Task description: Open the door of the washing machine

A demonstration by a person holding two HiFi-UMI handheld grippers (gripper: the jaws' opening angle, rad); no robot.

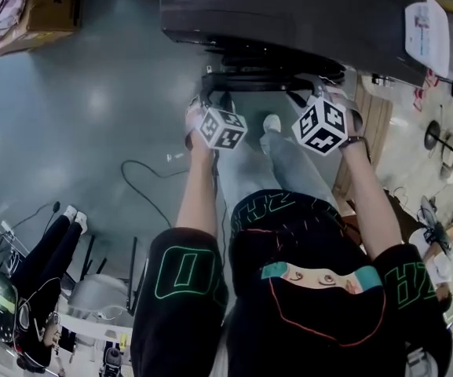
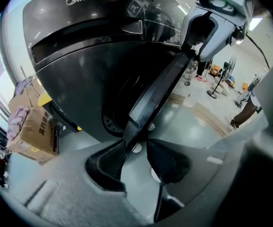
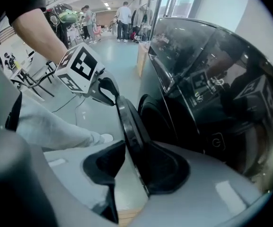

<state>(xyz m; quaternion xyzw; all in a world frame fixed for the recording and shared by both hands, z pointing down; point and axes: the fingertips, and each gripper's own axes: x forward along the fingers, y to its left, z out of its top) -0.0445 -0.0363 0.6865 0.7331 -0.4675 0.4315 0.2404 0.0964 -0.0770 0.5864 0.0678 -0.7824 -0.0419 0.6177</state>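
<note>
Two gripper views alone show left tool (image 2: 135, 148), right tool (image 3: 134, 149) straddling door (image 2: 157, 91).

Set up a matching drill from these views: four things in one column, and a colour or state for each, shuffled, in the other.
1. washing machine door
2. cardboard box
3. marker cube
4. washing machine

A. brown, on the floor
B. dark body, Midea badge
C. swung open, rim between the left tongs and between the right tongs
D. black-and-white squares

Pairs: 1-C, 2-A, 3-D, 4-B
</note>
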